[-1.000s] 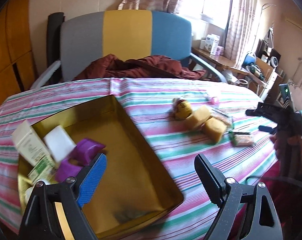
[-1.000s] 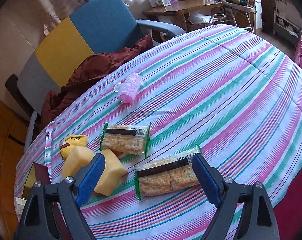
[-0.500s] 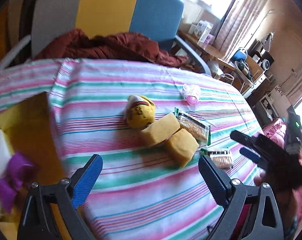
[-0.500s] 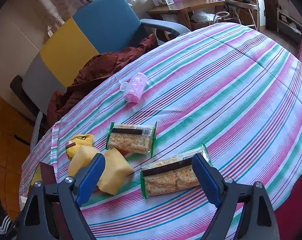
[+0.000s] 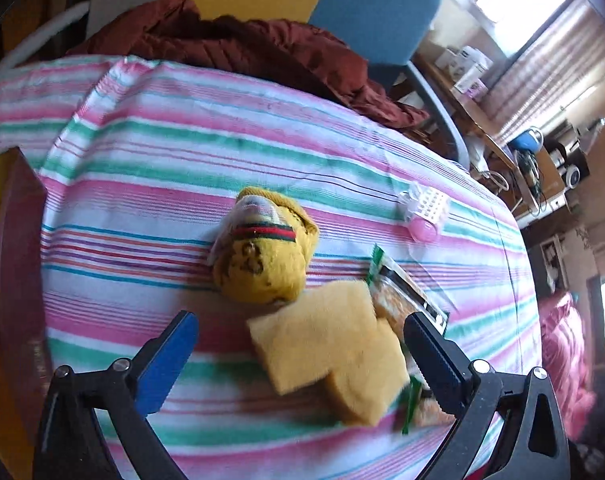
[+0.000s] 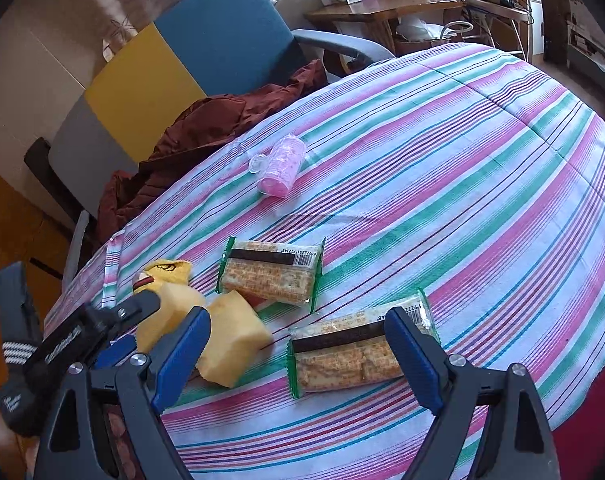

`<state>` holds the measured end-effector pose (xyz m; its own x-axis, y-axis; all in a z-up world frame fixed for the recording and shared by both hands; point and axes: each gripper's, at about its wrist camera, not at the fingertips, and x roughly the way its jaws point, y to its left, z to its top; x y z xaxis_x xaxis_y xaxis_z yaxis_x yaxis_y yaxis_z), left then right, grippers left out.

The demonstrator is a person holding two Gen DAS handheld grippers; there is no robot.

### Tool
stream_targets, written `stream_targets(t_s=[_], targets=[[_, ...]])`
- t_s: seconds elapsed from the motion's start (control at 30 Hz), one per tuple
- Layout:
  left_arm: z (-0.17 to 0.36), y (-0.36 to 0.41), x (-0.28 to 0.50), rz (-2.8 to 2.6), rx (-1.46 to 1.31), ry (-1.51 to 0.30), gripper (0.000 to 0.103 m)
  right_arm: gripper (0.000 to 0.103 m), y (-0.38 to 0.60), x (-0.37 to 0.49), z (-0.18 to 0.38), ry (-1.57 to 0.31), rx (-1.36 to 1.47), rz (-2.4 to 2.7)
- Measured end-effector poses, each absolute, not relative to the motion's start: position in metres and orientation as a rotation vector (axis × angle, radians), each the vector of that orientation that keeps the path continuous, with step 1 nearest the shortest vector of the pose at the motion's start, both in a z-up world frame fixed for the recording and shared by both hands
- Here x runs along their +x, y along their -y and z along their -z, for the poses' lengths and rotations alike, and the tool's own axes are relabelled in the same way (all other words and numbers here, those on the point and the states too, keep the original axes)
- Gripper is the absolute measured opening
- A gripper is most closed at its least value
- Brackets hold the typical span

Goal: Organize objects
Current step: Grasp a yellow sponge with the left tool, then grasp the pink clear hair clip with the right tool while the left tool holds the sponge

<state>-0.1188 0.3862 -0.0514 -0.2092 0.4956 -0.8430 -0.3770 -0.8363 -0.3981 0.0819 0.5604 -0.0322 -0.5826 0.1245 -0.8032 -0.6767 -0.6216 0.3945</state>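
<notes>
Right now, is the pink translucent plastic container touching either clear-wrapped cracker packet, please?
Apart. The right wrist view shows striped cloth between the pink container and the nearer cracker packet.

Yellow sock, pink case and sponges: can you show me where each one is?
Yellow sock (image 5: 262, 268): left wrist view, on its printed front.
Pink case (image 6: 280, 170): right wrist view, on the middle of its side.
Sponges (image 5: 322, 340): left wrist view, on the nearer block's top face.

cloth: pink, green, white, blue stripes | sponges: yellow | toy: yellow, red-green-black band | packets: green-edged, tan crackers, dark band | roller: pink | chair: grey, yellow, blue panels | jacket: maroon | pads: blue
</notes>
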Motion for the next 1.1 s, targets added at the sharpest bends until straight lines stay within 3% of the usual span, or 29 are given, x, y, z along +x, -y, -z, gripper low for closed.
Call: stream_targets(t_s=[0.07, 0.1, 0.17, 0.2, 0.23, 0.57, 0.83, 0.97, 1.1], targets=[[0.065, -0.39, -0.123, -2.029, -1.569, 0.148, 0.1, 0.09, -0.561, 0.082, 0.032, -0.98, -1.051, -2.219], [0.071, -0.39, -0.123, -2.012, -1.592, 0.144, 0.086, 0.09, -0.561, 0.082, 0.033, -0.98, -1.052, -2.218], [0.072, -0.385, -0.121, -2.013, -1.548, 0.141, 0.077, 0.09, -0.561, 0.082, 0.033, -0.975, -1.056, -2.214], [0.069, -0.385, -0.119, -1.986, -1.525, 0.135, 0.063, 0.09, -0.561, 0.082, 0.034, -0.974, -1.058, -2.213], [0.067, -0.384, -0.116, -1.971, -1.514, 0.115, 0.062, 0.09, -0.56, 0.081, 0.034, -0.972, -1.061, -2.214], [0.048, -0.341, -0.087, -1.979, -1.4, 0.043, 0.059, 0.09, -0.557, 0.076, 0.036, -0.92, -1.096, -2.199], [0.026, -0.315, -0.067, -1.985, -1.262, -0.037, 0.059, 0.09, -0.559, 0.036, 0.023, -0.735, -1.163, -2.245], [0.017, -0.307, -0.061, -1.968, -1.201, -0.052, 0.059, 0.09, -0.58, -0.005, 0.016, -0.557, -1.165, -2.257], [0.014, -0.302, -0.057, -1.935, -1.171, -0.071, 0.059, 0.09, -0.588, -0.055, 0.027, -0.169, -1.29, -2.27]])
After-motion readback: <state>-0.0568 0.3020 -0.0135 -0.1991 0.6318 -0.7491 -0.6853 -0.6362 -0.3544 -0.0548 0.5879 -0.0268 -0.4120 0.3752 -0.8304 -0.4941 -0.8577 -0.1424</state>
